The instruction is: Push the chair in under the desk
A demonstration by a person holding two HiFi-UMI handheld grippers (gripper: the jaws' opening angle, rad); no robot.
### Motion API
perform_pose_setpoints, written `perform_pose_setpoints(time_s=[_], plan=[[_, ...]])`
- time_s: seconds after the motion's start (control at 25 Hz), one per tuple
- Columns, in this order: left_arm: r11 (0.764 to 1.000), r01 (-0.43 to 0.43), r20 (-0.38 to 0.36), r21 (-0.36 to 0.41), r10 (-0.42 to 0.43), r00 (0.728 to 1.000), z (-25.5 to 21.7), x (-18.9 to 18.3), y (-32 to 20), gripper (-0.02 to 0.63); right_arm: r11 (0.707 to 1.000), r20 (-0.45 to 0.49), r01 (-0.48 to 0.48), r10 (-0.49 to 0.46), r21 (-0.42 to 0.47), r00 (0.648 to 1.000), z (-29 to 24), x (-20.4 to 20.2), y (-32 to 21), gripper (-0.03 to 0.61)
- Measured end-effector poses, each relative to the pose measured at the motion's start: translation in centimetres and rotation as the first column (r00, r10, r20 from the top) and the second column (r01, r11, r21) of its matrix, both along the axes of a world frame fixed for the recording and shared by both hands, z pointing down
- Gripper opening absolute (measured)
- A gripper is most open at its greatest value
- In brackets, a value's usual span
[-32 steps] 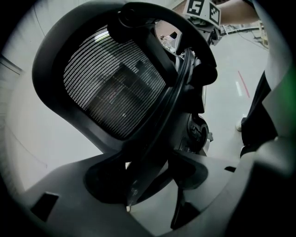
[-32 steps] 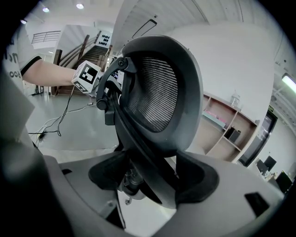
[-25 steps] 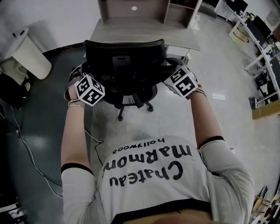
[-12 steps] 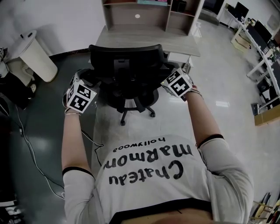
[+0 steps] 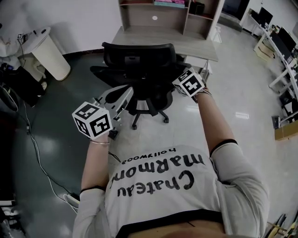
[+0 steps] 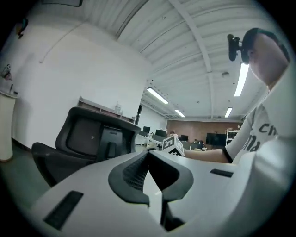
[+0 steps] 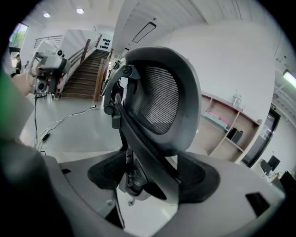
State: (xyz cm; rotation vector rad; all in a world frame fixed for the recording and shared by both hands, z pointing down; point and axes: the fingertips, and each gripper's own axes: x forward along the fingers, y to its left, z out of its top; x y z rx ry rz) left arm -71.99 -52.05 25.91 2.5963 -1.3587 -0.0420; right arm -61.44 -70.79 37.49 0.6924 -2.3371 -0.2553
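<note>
Chair (image 5: 139, 58) stands on castors just short of the desk (image 5: 186, 44), its back toward the person and its seat facing the desk edge, not yet tucked under. It is likely fairly heavy but should roll with little force. The mesh back would give, so the stiff frame or top rim of the back is the place to press. A push at 1 side alone would probably swivel the seat rather than send the chair straight.

Nearest on the chair's left, the left gripper (image 6: 149, 155) hangs clear of it, its jaws closed tip to tip on nothing. On the chair's right, the right gripper (image 7: 155, 178) has its jaws spread wide around the slanting frame of the back. Whether the pads press on it I cannot tell.

Left of the chair, a cable (image 5: 28, 153) trails over the dark floor, and a white bin (image 5: 49, 56) stands well apart from it. Neither lies in the path. Beyond the chair, shelves (image 5: 153, 14) stand on the desk, and the armrests may meet the desk edge.
</note>
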Motion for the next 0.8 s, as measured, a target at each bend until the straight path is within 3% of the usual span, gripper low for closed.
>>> perform_pose_setpoints(time_s=[0.16, 0.28, 0.36, 0.44, 0.6, 0.8], plan=[[0.997, 0.055, -0.01, 0.053, -0.054, 0.998, -1.3, 2.6, 1.9, 0.018, 0.997, -0.019, 0.028, -0.026, 0.066, 0.999, -1.8, 1.3, 3.7, 0.333], [0.993, 0.104, -0.066, 0.057, -0.1, 0.993, -1.6, 4.0, 2.7, 0.018, 0.999, 0.08, 0.032, -0.035, 0.04, 0.996, -2.8, 2.0, 7.2, 0.319], [0.988, 0.144, -0.08, 0.045, -0.141, 0.987, -1.3, 4.5, 3.0, 0.018, 0.999, 0.151, 0.049, -0.047, -0.013, 0.987, -3.0, 2.0, 9.9, 0.25], [0.981, 0.192, -0.091, 0.039, -0.188, 0.978, -1.1, 4.7, 3.3, 0.018, 0.997, 0.217, 0.062, -0.049, -0.054, 0.975, -3.3, 2.1, 12.2, 0.221], [0.964, 0.26, -0.101, 0.056, -0.253, 0.962, -1.4, 5.3, 4.3, 0.018, 0.992, 0.341, 0.073, -0.034, -0.101, 0.939, -4.5, 2.9, 16.1, 0.165], [0.957, 0.277, -0.087, 0.087, -0.27, 0.959, -2.0, 7.0, 6.0, 0.018, 0.989, 0.475, 0.098, -0.035, -0.109, 0.879, -6.7, 4.4, 19.2, 0.077]])
